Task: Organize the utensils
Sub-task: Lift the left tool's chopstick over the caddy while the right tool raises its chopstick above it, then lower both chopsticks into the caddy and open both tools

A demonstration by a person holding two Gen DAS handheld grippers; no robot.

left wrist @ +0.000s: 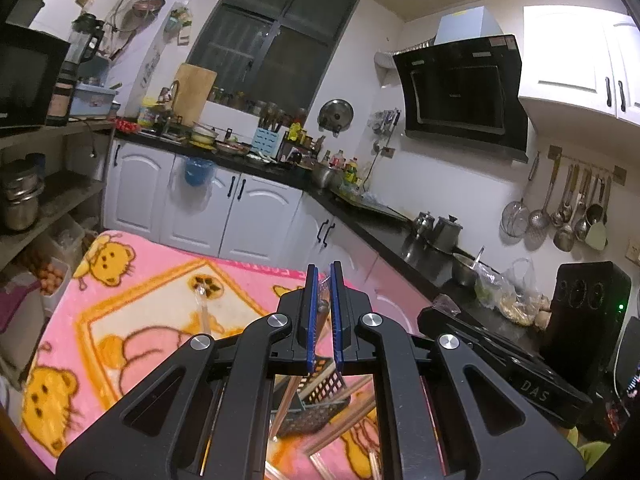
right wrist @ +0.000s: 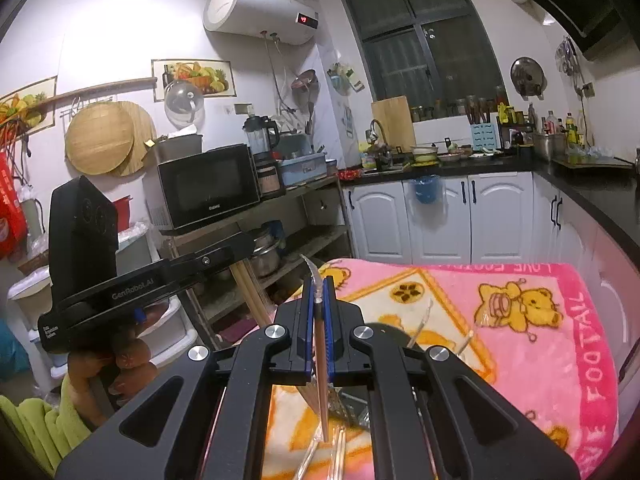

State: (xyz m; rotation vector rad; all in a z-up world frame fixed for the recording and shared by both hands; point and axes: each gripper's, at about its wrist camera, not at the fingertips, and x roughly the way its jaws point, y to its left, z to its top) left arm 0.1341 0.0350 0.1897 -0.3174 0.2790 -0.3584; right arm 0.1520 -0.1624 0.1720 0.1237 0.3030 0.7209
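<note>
My left gripper (left wrist: pixel 323 270) is shut on wooden chopsticks (left wrist: pixel 289 398), which hang down below the blue pads; the right wrist view shows them as chopsticks (right wrist: pixel 250 292) under the left gripper (right wrist: pixel 244 245). My right gripper (right wrist: pixel 318 280) is shut on a brown chopstick (right wrist: pixel 322 380), with a clear plastic strip curving up past its tips. Under both grippers a dark perforated utensil holder (left wrist: pixel 320 404) lies on the pink bear blanket (left wrist: pixel 132 264). Clear plastic utensils (right wrist: pixel 420 326) lie scattered on the blanket. The right gripper (left wrist: pixel 430 314) shows just right of the left one.
A black countertop (left wrist: pixel 372 224) with pots, bowls and bags runs along the right. White cabinets (right wrist: pixel 432 216) stand beyond the blanket's far edge. A shelf with a microwave (right wrist: pixel 208 186) and pots is on the left. A hand (right wrist: pixel 120 360) in a green sleeve holds the left gripper.
</note>
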